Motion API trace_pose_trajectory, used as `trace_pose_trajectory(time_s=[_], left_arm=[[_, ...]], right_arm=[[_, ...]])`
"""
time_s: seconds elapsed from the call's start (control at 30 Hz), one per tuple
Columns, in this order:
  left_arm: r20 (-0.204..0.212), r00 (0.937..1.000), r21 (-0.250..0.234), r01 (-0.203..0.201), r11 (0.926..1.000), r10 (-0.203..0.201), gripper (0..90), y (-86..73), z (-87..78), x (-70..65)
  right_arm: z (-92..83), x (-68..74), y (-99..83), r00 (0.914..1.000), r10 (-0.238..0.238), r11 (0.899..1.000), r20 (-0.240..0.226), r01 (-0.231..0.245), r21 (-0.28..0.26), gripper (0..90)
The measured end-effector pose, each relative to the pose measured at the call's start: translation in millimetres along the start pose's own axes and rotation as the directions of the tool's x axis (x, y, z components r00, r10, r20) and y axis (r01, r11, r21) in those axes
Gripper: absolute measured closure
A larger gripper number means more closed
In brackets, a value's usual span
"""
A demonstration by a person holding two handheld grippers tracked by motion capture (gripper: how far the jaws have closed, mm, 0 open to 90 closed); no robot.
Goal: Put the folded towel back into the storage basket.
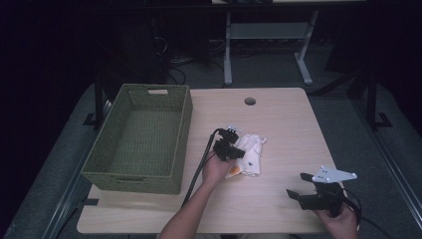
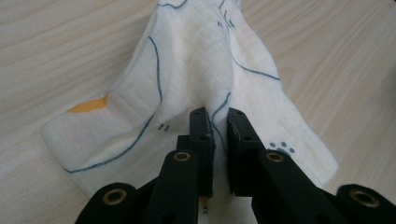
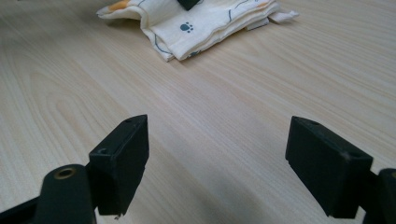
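Near the middle of the worktop (image 1: 278, 114), one cloth (image 1: 250, 153) is lying in a loose, rumpled fold; it is cream with blue line drawings, a blue paw print and an orange patch. The left tool (image 1: 234, 148) is sitting on top of it, gripped by the person's left hand (image 1: 215, 170), and is pinching a raised ridge of the fabric. Seen from the left gripper view, the two black jaws are standing nearly together with a pleat of the cloth (image 2: 187, 70) clamped between them, and the fabric is tenting up toward the pinch while its edges are lying flat on the wood. The right tool (image 1: 304, 186) is resting low over the near right part of the worktop, well apart from the cloth, held by the right hand (image 1: 341, 221). Its jaws are standing wide apart with bare wood between them, and the cloth (image 3: 196, 23) is showing farther off beyond them. Whether the folded stack is a single piece or several layers of one piece is hard to judge from this angle; it is probably one. One green woven basket (image 1: 184, 124) is standing at the left side of the worktop, just beside the cloth but not touching it.

Count: cloth 1, basket 1, tools 2.
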State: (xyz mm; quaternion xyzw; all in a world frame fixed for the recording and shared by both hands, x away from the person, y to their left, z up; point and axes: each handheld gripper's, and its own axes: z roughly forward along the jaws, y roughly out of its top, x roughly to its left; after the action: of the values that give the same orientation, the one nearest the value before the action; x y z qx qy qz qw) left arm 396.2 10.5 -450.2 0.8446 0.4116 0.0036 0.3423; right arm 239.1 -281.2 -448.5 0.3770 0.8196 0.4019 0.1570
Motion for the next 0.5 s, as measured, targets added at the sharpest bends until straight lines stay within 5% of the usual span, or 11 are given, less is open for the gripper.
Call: trace_pose_trajectory(time_s=[0.5], left_arm=[[0.042,0.9985,-0.033,0.036,0.9988,-0.035,83.1,4.4,-13.2,0.7]], right_arm=[[-0.1,0.1,0.1,1.0000,-0.001,1.000,0.001,0.001,-0.001,21.3]])
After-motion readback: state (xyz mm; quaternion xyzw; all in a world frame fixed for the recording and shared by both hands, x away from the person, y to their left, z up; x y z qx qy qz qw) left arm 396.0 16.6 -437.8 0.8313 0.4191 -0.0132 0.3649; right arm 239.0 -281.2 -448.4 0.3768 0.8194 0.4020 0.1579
